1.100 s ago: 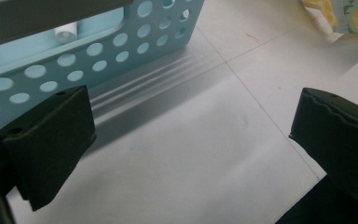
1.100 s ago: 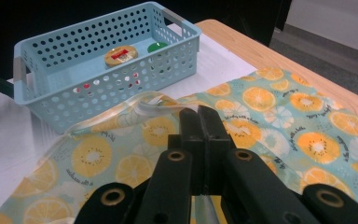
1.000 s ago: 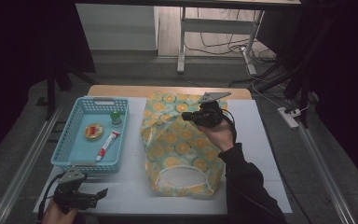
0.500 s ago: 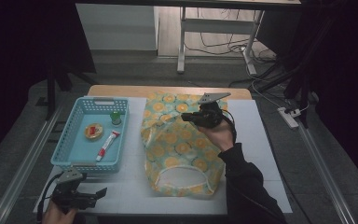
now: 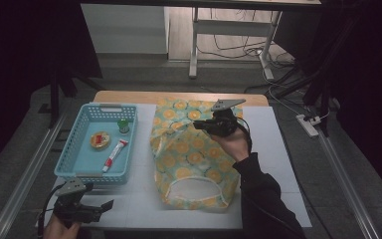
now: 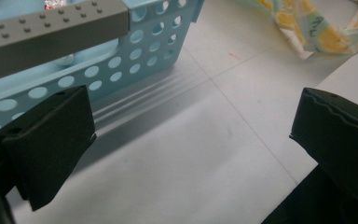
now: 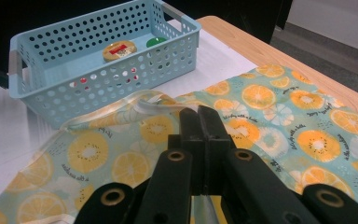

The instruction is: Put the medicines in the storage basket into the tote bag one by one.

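A fruit-print cloth bag (image 5: 189, 154) lies flat mid-table, its opening toward the near edge. My right gripper (image 5: 197, 124) hovers over the bag's far half, jaws shut together with nothing between them; in the right gripper view the shut gripper (image 7: 199, 116) points across the bag (image 7: 270, 116) toward the basket (image 7: 98, 79). A light blue perforated basket (image 5: 64, 164) at the left holds a round yellow tin (image 5: 100, 140), a green-capped bottle (image 5: 123, 125) and a red-and-white tube (image 5: 114, 153). My left gripper (image 5: 104, 206) rests near the front left corner, open and empty (image 6: 193, 121), beside the basket wall (image 6: 121, 60).
A white mat (image 5: 273, 149) covers the table, with a wooden strip (image 5: 129, 96) along the far edge. Metal rails (image 5: 25, 174) run down both sides. A power strip (image 5: 308, 125) and cables lie on the floor at the right. A desk frame (image 5: 194, 45) stands beyond.
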